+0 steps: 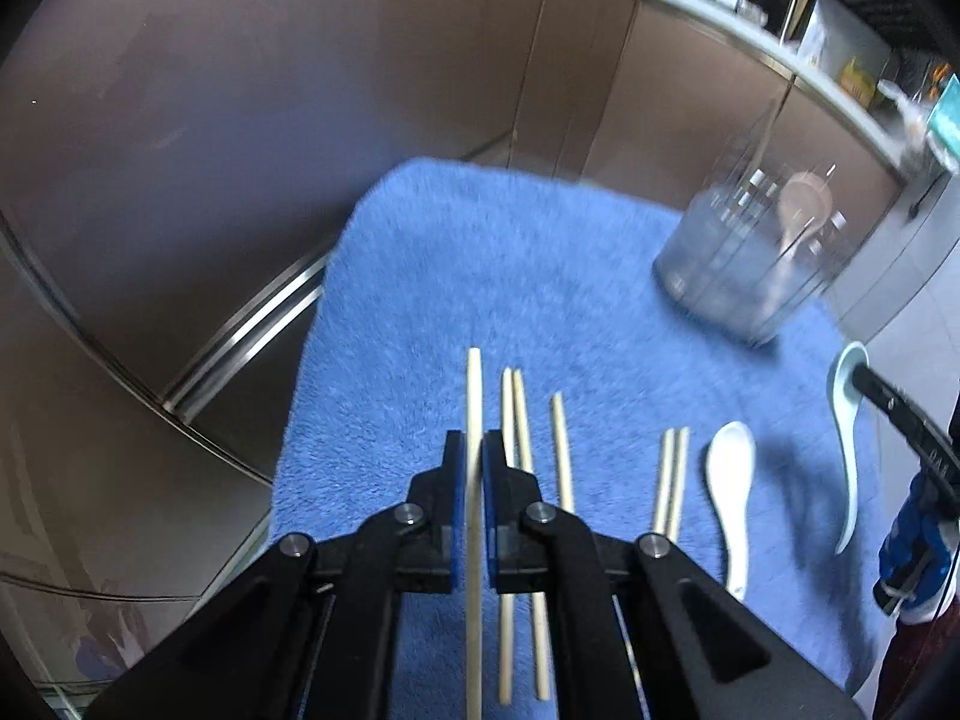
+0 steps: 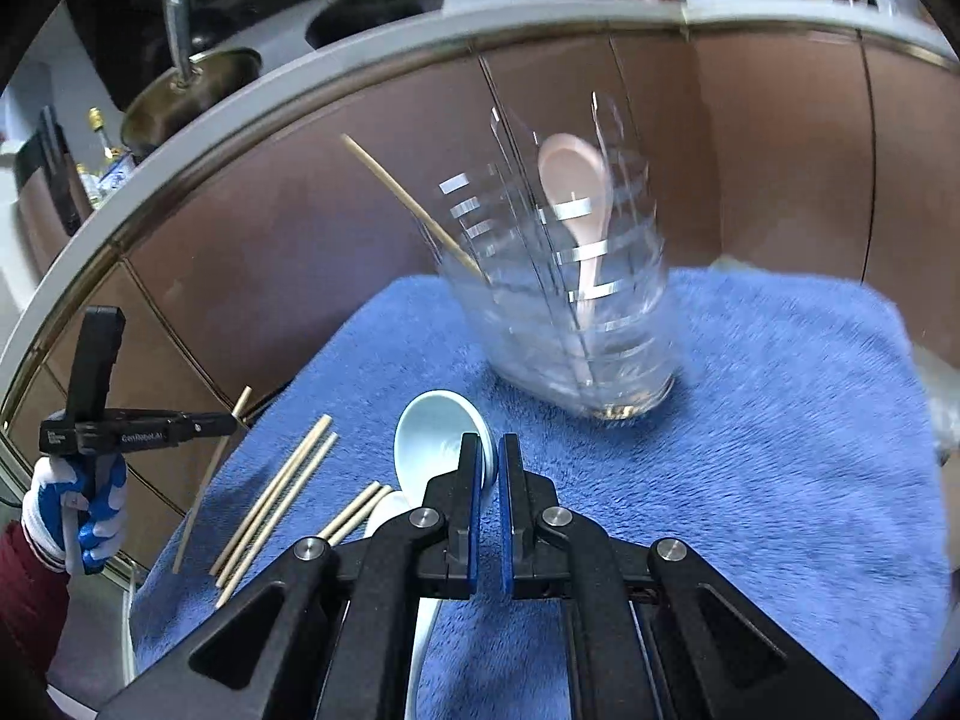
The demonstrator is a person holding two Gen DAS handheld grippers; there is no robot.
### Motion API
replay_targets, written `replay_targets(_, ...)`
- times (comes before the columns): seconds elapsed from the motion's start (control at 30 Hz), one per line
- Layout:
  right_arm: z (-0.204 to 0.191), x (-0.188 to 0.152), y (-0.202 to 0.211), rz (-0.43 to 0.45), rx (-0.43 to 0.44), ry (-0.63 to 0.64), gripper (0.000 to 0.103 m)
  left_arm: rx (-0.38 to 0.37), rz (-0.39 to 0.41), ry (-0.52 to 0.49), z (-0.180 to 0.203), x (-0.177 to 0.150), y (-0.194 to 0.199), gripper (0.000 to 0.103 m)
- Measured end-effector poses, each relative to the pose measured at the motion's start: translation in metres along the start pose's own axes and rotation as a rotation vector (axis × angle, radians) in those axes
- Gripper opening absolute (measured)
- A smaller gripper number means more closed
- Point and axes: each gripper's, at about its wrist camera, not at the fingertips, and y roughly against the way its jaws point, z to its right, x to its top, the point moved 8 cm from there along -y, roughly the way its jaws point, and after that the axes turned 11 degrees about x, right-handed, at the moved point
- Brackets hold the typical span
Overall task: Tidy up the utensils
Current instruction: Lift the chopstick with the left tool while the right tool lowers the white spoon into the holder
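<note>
Left gripper (image 1: 473,468) pinches one chopstick (image 1: 474,396) above the blue towel (image 1: 480,276); right gripper (image 2: 491,462) pinches the pale blue spoon (image 2: 435,429) by its bowl rim. The clear holder (image 2: 570,324) stands near the towel's far edge. Best lift each piece level, tip it handle-down and release low inside the rim.

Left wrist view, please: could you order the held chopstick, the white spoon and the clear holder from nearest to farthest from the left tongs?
1. Held chopstick, between the left tongs.
2. White spoon, lying to the right on the towel.
3. Clear holder, far right, at the back.
</note>
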Motion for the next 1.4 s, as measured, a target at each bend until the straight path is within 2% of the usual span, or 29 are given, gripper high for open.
replay_targets(0.23,-0.022,0.032,0.061,0.138,-0.045,0.106,0.005,-0.055,0.189,0.053,0.02,0.042,0.075,0.005)
replay_targets(0.4,-0.042,0.081,0.092,0.27,-0.092,0.204,0.005,-0.155,0.351,0.086,0.056,0.092,0.127,0.005)
replay_targets(0.5,-0.047,0.111,0.1,0.35,-0.123,0.254,0.005,-0.23,0.437,0.113,0.085,0.126,0.149,0.005)
replay_targets(0.67,-0.045,0.158,0.094,0.477,-0.183,0.331,0.005,-0.298,0.592,0.182,0.122,0.183,0.168,0.005)
replay_targets(0.8,-0.031,0.181,0.079,0.533,-0.22,0.354,0.005,-0.297,0.689,0.245,0.143,0.214,0.163,0.005)
replay_targets(1.0,0.0,0.188,0.043,0.562,-0.258,0.356,0.005,-0.195,0.731,0.299,0.159,0.239,0.113,0.005)
replay_targets(1.23,0.02,0.179,0.022,0.568,-0.284,0.362,0.005,-0.135,0.746,0.302,0.17,0.236,0.069,0.005)
replay_targets(1.4,0.028,0.162,0.012,0.541,-0.307,0.386,0.005,-0.106,0.756,0.28,0.178,0.221,0.046,0.005)
